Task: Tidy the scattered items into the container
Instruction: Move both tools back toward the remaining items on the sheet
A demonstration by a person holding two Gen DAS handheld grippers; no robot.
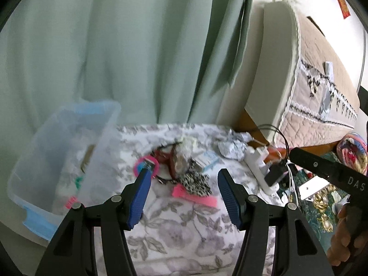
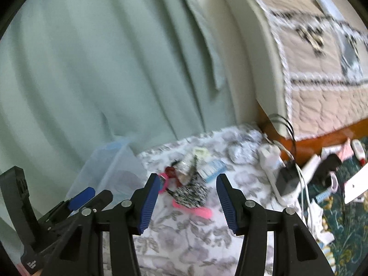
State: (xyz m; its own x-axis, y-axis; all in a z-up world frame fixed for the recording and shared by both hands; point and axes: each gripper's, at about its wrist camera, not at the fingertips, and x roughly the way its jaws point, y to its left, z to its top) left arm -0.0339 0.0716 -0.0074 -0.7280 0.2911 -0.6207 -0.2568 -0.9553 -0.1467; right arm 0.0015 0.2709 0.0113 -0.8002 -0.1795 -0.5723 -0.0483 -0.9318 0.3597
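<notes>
Left gripper: the left gripper [image 1: 182,177] stands with its blue pads spread wide and nothing between them; in its own view the pile lies past the tips, toward 12 o'clock.
Right gripper: the right gripper [image 2: 187,181] is likewise spread wide and holds nothing; the black-and-white pouch [image 2: 191,194] shows through the gap but lies on the bedding, apart from the pads.
Container: the clear plastic container [image 1: 30,161] with blue handles sits at 9 o'clock of the pile on the floral bedding [image 1: 184,225].
Left view only: the container's open inside shows here, with a few small pieces already in it, too blurred to name; a round pink-rimmed mirror [image 1: 147,164] lies just behind the left pad; the right gripper's black body crosses at 3 o'clock, with a hand [image 1: 345,234] below it at 4 o'clock.
Right view only: only the container's near wall shows, at 9 o'clock, its inside hidden; the left gripper's fingers, one blue-padded, lie at 8 o'clock; beyond the bedding at 3 o'clock a dark patterned cloth carries more clutter.
Scattered items: a pink comb [image 1: 195,196] lies nearest the tips, touching the pouch; behind them a red item, a pale clip, a blue-and-white packet [image 2: 214,169] and crumpled paper [image 1: 232,148].
Both views: a white power strip [image 1: 260,168] with a black plug sits at 2 o'clock of the pile, and a green curtain [image 1: 138,46] hangs behind.
</notes>
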